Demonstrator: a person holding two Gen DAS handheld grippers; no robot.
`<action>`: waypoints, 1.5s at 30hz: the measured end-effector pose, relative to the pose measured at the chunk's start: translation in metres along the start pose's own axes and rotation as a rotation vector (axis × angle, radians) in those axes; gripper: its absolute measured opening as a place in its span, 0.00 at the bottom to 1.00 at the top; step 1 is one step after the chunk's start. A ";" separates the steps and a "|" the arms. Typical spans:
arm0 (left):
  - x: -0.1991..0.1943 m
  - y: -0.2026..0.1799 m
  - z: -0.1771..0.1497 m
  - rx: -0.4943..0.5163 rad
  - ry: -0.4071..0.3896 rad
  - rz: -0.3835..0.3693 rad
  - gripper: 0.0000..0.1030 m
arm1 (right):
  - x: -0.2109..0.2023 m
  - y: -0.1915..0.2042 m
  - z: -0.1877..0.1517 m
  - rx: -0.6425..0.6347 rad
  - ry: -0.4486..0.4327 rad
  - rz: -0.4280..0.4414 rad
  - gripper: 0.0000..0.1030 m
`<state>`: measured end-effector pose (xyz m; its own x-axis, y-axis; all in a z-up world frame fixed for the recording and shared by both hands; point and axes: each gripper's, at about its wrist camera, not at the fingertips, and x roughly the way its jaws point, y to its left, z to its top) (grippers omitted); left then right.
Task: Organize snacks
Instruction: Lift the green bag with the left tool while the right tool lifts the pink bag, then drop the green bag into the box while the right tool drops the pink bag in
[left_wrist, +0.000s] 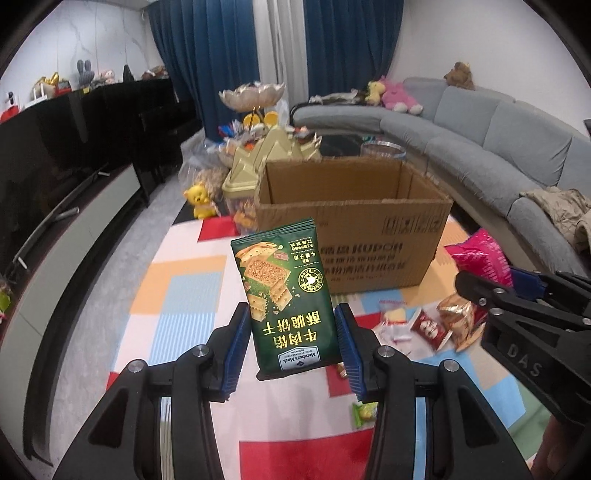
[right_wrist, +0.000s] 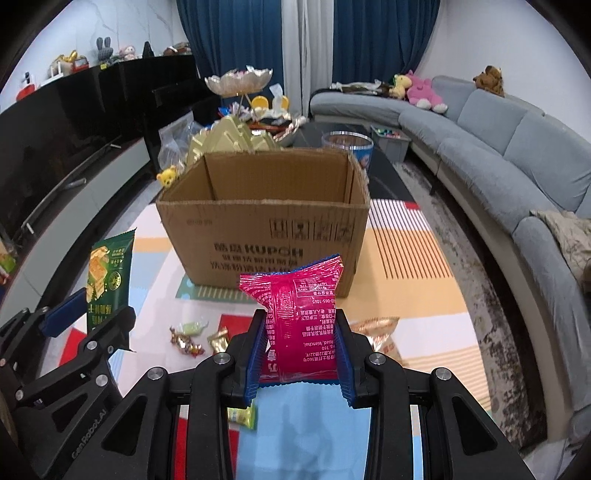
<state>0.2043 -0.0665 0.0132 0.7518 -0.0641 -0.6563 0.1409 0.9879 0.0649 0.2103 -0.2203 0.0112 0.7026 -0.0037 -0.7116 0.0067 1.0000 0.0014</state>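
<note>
My left gripper is shut on a green cracker packet, holding it upright above the colourful play mat. My right gripper is shut on a pink snack packet, its blue pads squeezing the packet's sides. An open, seemingly empty cardboard box stands on the mat just beyond both packets. The right wrist view has the green packet at its left edge. The pink packet shows at the right edge of the left wrist view.
Loose snacks lie on the mat: a gold bag, a red packet, small candies, a green sweet. A grey sofa curves along the right, a black TV cabinet runs along the left. Behind the box stands a cluttered coffee table.
</note>
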 end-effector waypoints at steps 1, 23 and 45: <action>-0.001 -0.001 0.002 0.001 -0.012 -0.006 0.44 | -0.001 -0.001 0.002 0.000 -0.008 0.001 0.34; 0.004 0.001 0.056 0.050 -0.203 -0.037 0.44 | -0.010 -0.003 0.055 -0.038 -0.225 -0.037 0.34; 0.075 0.005 0.111 0.090 -0.187 -0.102 0.44 | 0.034 0.001 0.119 -0.092 -0.274 -0.034 0.34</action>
<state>0.3327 -0.0819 0.0477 0.8357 -0.1963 -0.5129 0.2730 0.9588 0.0778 0.3188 -0.2198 0.0708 0.8691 -0.0258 -0.4940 -0.0225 0.9956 -0.0915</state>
